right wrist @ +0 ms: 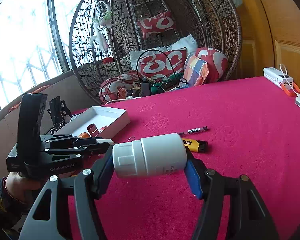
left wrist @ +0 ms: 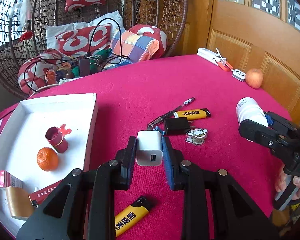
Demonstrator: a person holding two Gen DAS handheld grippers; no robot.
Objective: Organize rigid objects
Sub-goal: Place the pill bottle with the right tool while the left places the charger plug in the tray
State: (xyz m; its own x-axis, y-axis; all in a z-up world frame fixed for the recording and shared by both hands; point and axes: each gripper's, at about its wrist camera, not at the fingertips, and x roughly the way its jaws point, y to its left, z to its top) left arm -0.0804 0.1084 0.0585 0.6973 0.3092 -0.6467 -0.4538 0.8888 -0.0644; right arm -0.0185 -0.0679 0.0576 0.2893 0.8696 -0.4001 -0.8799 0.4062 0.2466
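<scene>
The landmark is the white tray (left wrist: 91,132), sitting on the red bench (left wrist: 210,92) with an orange (left wrist: 47,159) and a small red tube (left wrist: 57,140) already inside it. The left gripper (left wrist: 149,150) pinches a white charger (left wrist: 149,148) just to the right of the tray's right wall, so the tray lies to its left and very near. The right gripper (right wrist: 150,163) pinches a white bottle (right wrist: 150,156) whose long axis runs crosswise between the fingers; it is well right of the tray, beyond the left gripper. The left hand looks better placed to unload first.
</scene>
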